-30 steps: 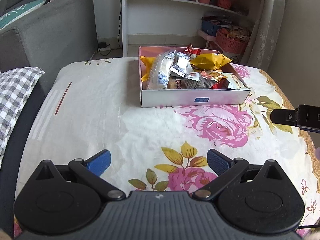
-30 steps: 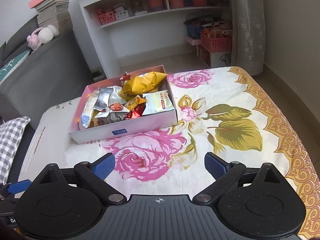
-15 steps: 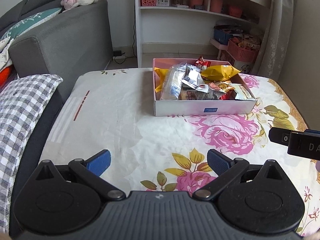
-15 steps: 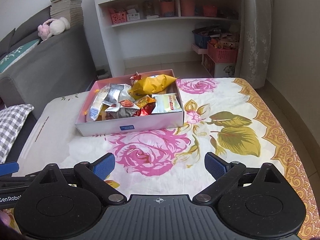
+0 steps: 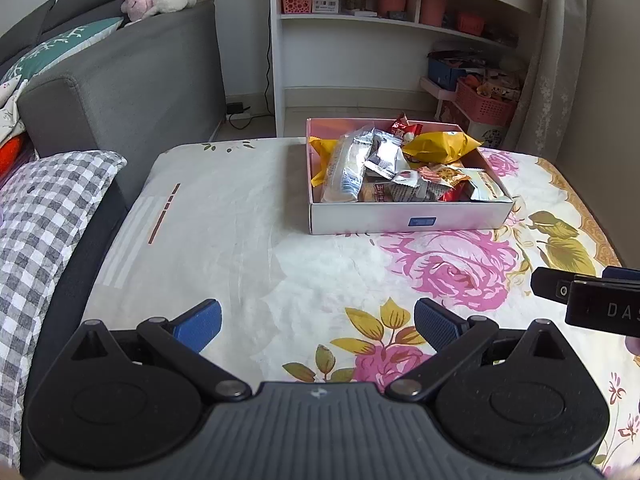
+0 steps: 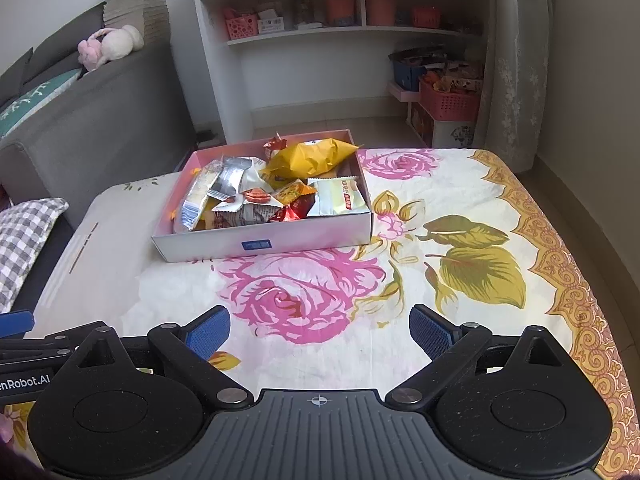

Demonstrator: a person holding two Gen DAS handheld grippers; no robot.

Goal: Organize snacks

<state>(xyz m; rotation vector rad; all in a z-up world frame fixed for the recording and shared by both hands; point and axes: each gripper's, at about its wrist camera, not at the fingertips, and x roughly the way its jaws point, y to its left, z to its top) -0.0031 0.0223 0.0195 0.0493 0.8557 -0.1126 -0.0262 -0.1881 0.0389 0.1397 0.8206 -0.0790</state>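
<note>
A shallow pink-and-white box [image 5: 408, 216] [image 6: 264, 242] sits on the floral tablecloth, heaped with snack packets. On top lies a yellow bag [image 5: 440, 146] [image 6: 312, 156], with a long clear cracker pack [image 5: 344, 168] [image 6: 196, 200] along the box's left side. My left gripper [image 5: 318, 326] hangs open over the cloth, well short of the box, nothing between its blue pads. My right gripper [image 6: 320, 330] is open too, over the pink rose print, also short of the box. The right gripper's side [image 5: 592, 300] shows at the left view's right edge.
A grey sofa [image 5: 120, 80] with a checked cushion [image 5: 36, 216] borders the table on the left. White shelves [image 6: 340, 28] and a pink basket [image 6: 448, 100] stand behind on the floor. The floral cloth [image 6: 472, 264] lies bare to the right of the box.
Both grippers have drawn back and risen from the box, which now looks smaller and farther. Both stayed open. The snacks have not moved.
</note>
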